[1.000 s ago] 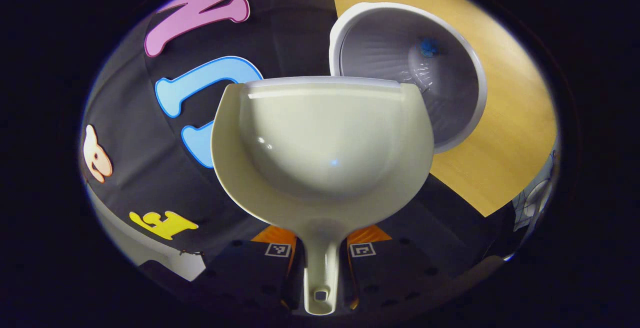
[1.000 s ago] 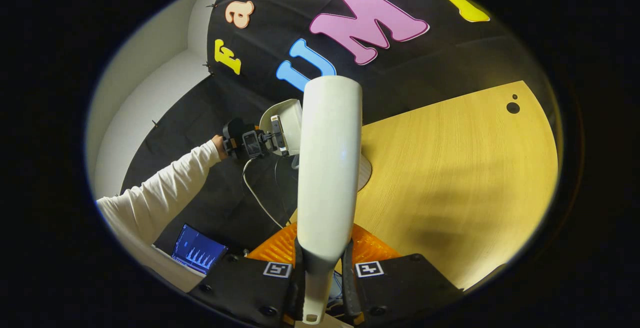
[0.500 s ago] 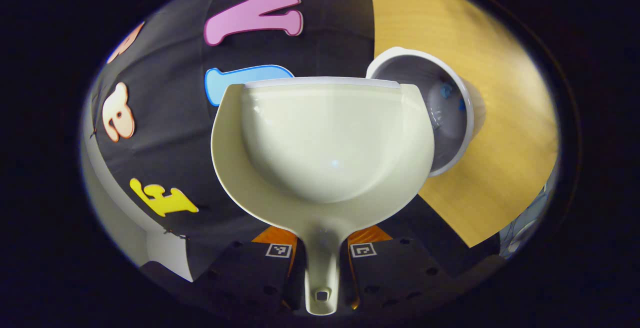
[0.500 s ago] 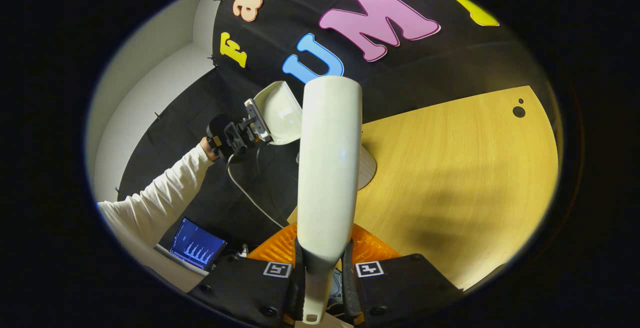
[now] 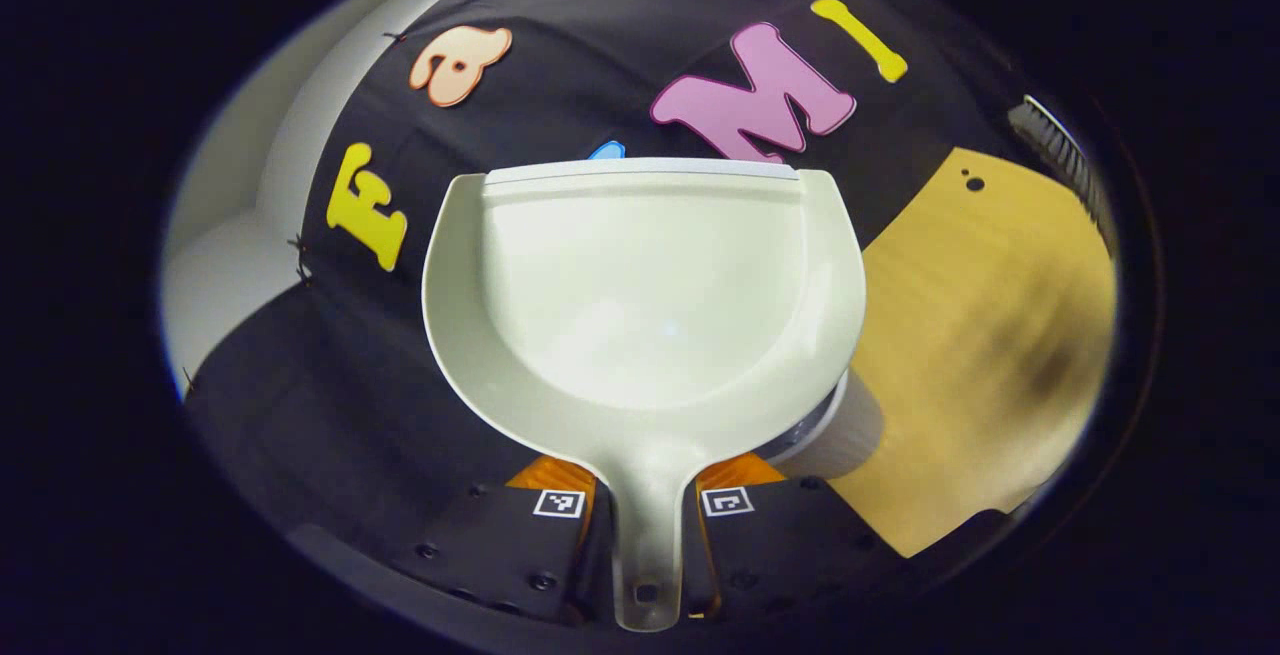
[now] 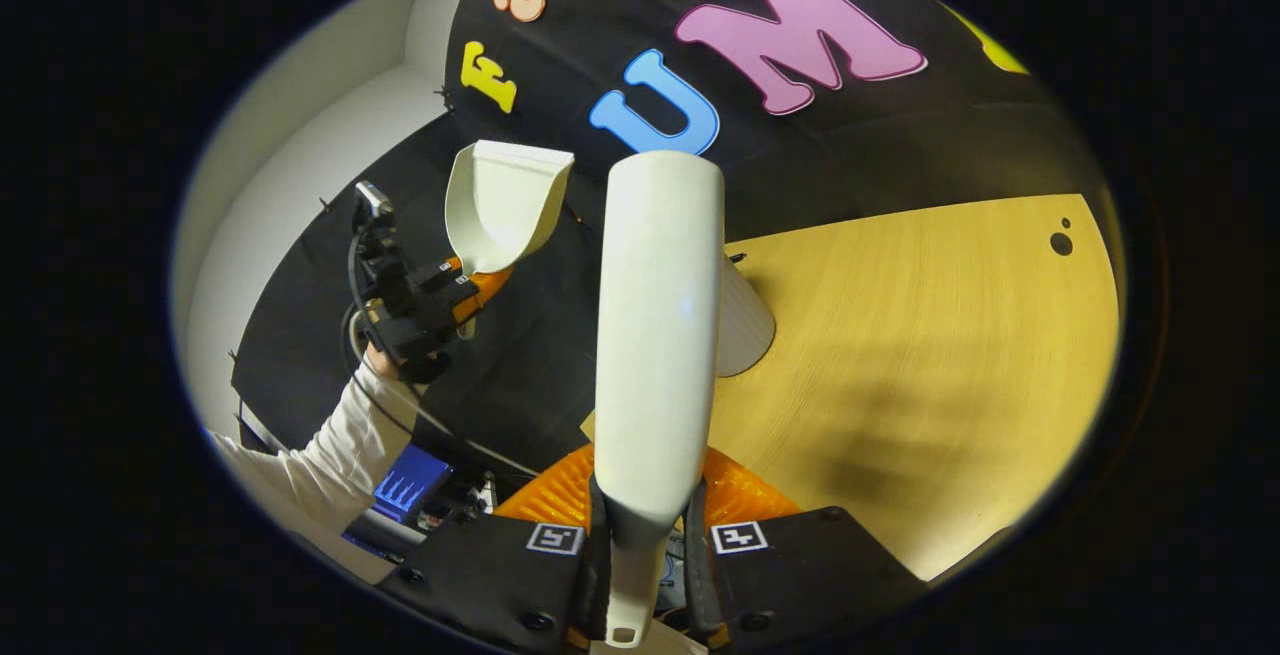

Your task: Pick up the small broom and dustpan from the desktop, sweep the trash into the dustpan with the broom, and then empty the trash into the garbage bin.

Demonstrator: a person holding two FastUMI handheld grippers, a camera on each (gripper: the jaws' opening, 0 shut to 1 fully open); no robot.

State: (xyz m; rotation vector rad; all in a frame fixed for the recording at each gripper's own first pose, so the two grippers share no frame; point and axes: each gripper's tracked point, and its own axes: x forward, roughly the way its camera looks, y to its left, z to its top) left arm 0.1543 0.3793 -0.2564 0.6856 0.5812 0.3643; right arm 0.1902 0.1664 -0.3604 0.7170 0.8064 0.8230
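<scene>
While the dustpan [image 5: 640, 305] sits level in front of the left gripper [image 5: 645, 535], its handle is clamped between that gripper's two fingers at 6 o'clock of the left gripper view, and the scoop shows bare, with no trash in it. Just past the scoop's lower edge, at about 4 o'clock, a pale rim of the garbage bin [image 5: 825, 417] peeks out, standing on the table [image 5: 990, 355]; the rest of the bin is hidden behind the pan. Farther off, at 2 o'clock, a row of bristles shows at the edge of that view.

Closer to the right gripper [image 6: 645, 545], the broom [image 6: 655, 335] is pinched by its narrow end between both fingers and runs straight up toward 12 o'clock. Behind it, a white ribbed side of the bin [image 6: 745, 320] shows on the table [image 6: 930, 365]. Farther away, at 10 o'clock, the left gripper [image 6: 470, 285] holds the dustpan [image 6: 505, 200] lifted well above the table, mouth upward, with a white sleeve [image 6: 330, 455] below it.

Judging by the bare pan above the bin, the emptying step looks done or nearly so. The next move would likely call for carrying pan and broom to the table and letting each go gently.
</scene>
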